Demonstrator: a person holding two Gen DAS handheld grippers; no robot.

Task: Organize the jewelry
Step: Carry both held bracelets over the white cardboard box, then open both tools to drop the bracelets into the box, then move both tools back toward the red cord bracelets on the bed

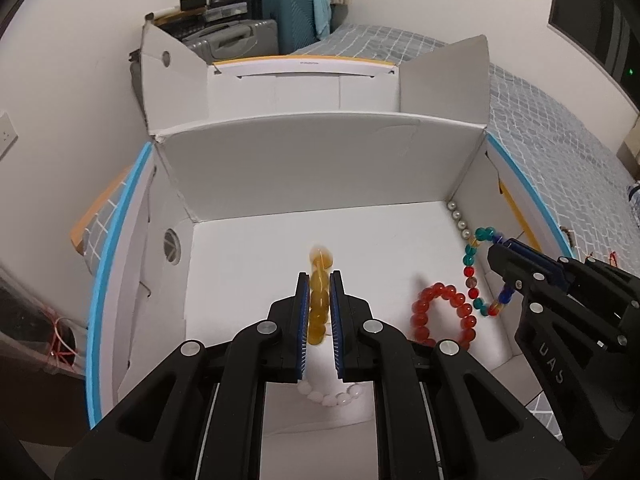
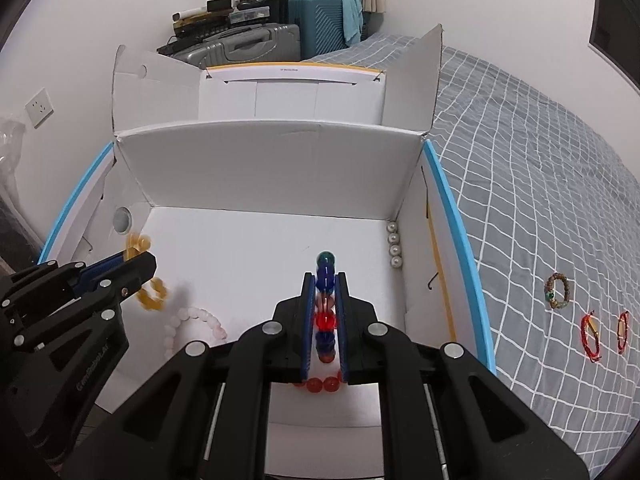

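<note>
A white cardboard box (image 1: 320, 160) lies open on a bed. My left gripper (image 1: 319, 280) is shut on a yellow bead bracelet (image 1: 319, 300) and holds it above the box floor; it also shows in the right wrist view (image 2: 150, 294). My right gripper (image 2: 326, 280) is shut on a multicoloured bead bracelet (image 2: 325, 320), held over the box's right side; it also shows in the left wrist view (image 1: 472, 270). A red bead bracelet (image 1: 442, 312), a pale pink bracelet (image 1: 332, 398) and a pearl strand (image 1: 458, 218) lie on the box floor.
On the grey checked bedspread (image 2: 540, 200) right of the box lie a brown-green bead bracelet (image 2: 558, 290) and two red cord bracelets (image 2: 590, 336) (image 2: 622, 332). A second open box (image 2: 288, 92) stands behind. Suitcases (image 2: 316, 24) are stacked by the wall.
</note>
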